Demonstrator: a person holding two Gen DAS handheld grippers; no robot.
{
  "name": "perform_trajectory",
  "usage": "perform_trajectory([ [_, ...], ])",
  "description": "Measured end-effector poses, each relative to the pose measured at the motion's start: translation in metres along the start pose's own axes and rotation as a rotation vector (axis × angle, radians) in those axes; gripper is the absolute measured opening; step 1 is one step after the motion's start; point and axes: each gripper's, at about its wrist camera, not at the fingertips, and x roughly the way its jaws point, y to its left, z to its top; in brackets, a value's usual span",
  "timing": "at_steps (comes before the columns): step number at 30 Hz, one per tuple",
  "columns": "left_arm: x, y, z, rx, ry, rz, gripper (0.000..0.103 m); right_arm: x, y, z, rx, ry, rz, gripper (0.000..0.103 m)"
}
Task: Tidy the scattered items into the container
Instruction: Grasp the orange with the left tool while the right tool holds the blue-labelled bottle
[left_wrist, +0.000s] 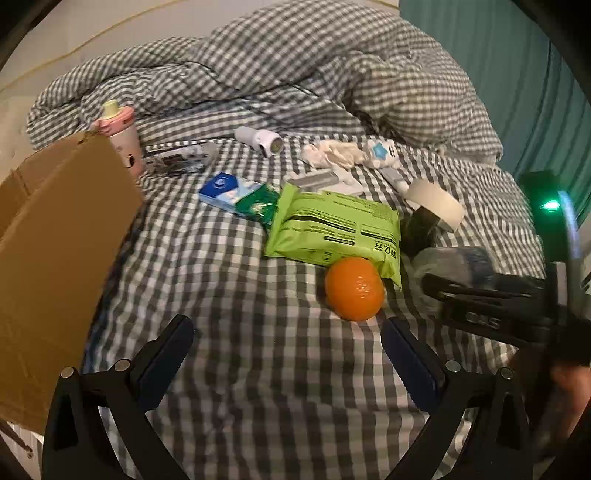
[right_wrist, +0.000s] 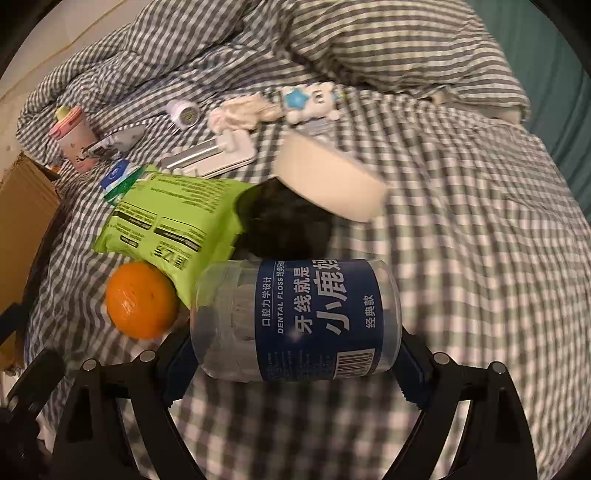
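My right gripper (right_wrist: 295, 350) is shut on a clear dental floss jar (right_wrist: 295, 319) with a blue label, held on its side just above the bed; it also shows in the left wrist view (left_wrist: 452, 273). My left gripper (left_wrist: 288, 334) is open and empty, just short of an orange (left_wrist: 354, 288), which also shows in the right wrist view (right_wrist: 142, 300). A cardboard box (left_wrist: 55, 258) stands at the left. A green wipes pack (left_wrist: 332, 225), a blue-green carton (left_wrist: 240, 197), a tape roll (left_wrist: 437, 201) and a black object (left_wrist: 419, 229) lie on the bed.
Further back lie a white cylinder (left_wrist: 260, 142), a white cloth (left_wrist: 332, 153), a blue-star toy (left_wrist: 380, 151), a white flat case (left_wrist: 325, 181) and a pink cup (left_wrist: 122, 136). A crumpled checked duvet (left_wrist: 295, 66) fills the back. A teal curtain (left_wrist: 517, 74) hangs right.
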Motion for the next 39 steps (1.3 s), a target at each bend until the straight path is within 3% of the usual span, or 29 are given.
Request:
perform_trajectory([
  [8, 0.042, -0.033, 0.017, 0.021, 0.027, -0.054, 0.103, -0.055, -0.028, -0.015, 0.039, -0.088, 0.031, 0.088],
  [12, 0.074, -0.042, 0.021, 0.013, 0.082, -0.048, 0.100, -0.070, -0.031, -0.016, 0.028, -0.115, 0.021, 0.088],
  [15, 0.086, -0.040, 0.019, -0.017, 0.116, -0.107, 0.073, -0.075, -0.036, -0.018, 0.024, -0.122, 0.016, 0.088],
  [16, 0.086, -0.039, 0.019, -0.021, 0.125, -0.112, 0.052, -0.077, -0.038, -0.020, 0.028, -0.124, 0.017, 0.089],
  [18, 0.084, -0.040, 0.017, -0.012, 0.131, -0.103, 0.053, -0.079, -0.039, -0.023, 0.033, -0.125, 0.018, 0.089],
  [27, 0.019, -0.026, 0.006, 0.000, 0.034, -0.030, 0.052, -0.103, -0.020, -0.031, -0.002, -0.146, 0.016, 0.088],
  [33, -0.052, 0.032, 0.018, -0.053, -0.036, 0.040, 0.052, -0.142, 0.025, -0.022, -0.069, -0.204, 0.030, 0.089],
  [39, -0.127, 0.114, 0.036, -0.135, -0.151, 0.102, 0.053, -0.169, 0.114, -0.003, -0.178, -0.249, 0.132, 0.089],
])
